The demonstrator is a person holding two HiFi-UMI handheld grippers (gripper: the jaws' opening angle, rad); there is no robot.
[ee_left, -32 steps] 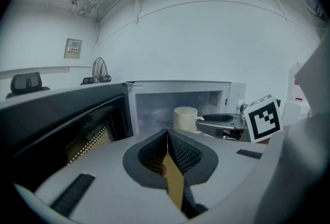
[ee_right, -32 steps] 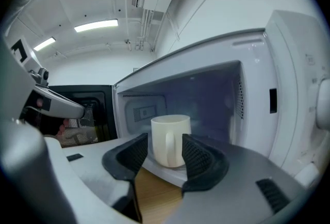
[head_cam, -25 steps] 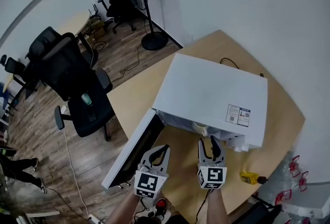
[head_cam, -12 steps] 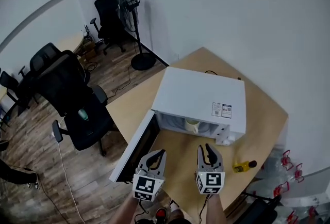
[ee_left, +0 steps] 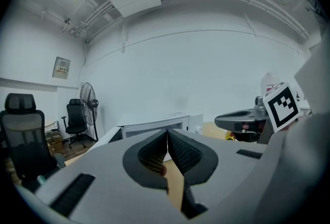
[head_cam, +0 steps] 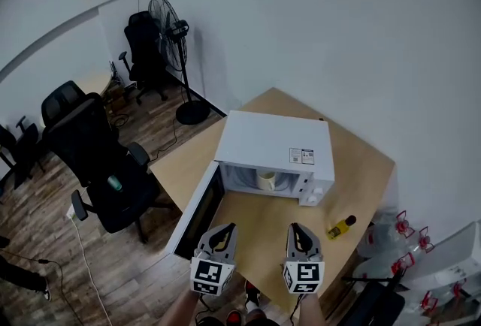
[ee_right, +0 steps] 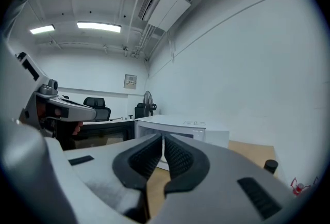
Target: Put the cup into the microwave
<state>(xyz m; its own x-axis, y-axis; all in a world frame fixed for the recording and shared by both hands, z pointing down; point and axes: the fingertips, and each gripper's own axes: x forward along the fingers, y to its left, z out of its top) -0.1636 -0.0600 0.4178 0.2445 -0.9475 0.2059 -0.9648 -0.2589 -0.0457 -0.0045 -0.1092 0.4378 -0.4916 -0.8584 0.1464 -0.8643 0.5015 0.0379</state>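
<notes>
Grey-padded jaws come nearest: the left hand-held gripper (head_cam: pixel 225 230), at 6 o'clock of the head view, has its jaws pressed together on nothing. The right hand-held gripper (head_cam: pixel 295 230), just beside it at its 3 o'clock, is pinched just as narrow and equally empty. Both hang over the near edge of the wooden worktop (head_cam: pixel 259 216), well apart from the appliance.

At 10 o'clock of the left gripper the door (head_cam: pixel 197 213) stands swung wide open. A small yellow bottle (head_cam: pixel 340 227) lies on the wood at 2 o'clock of the right gripper.

Further on, at 12 o'clock, sits the white microwave (head_cam: pixel 274 146). Its cavity holds the pale cup (head_cam: pixel 266 180), which seems upright and left of centre. I see nothing else in there, and I cannot tell whether the cup has anything in it.

By my judgement the placing is done and only closing the door is left. The left gripper's joined tips would serve as a pusher:
- set them on the door's outer face near its free edge
- swing it steadily toward 1 o'clock until it latches
- push gently, so the oven does not slide and the cup does not tip

Beyond the worktop, a black office chair (head_cam: pixel 101 159) stands at 9 o'clock and a standing fan (head_cam: pixel 169 30) at 11 o'clock
</notes>
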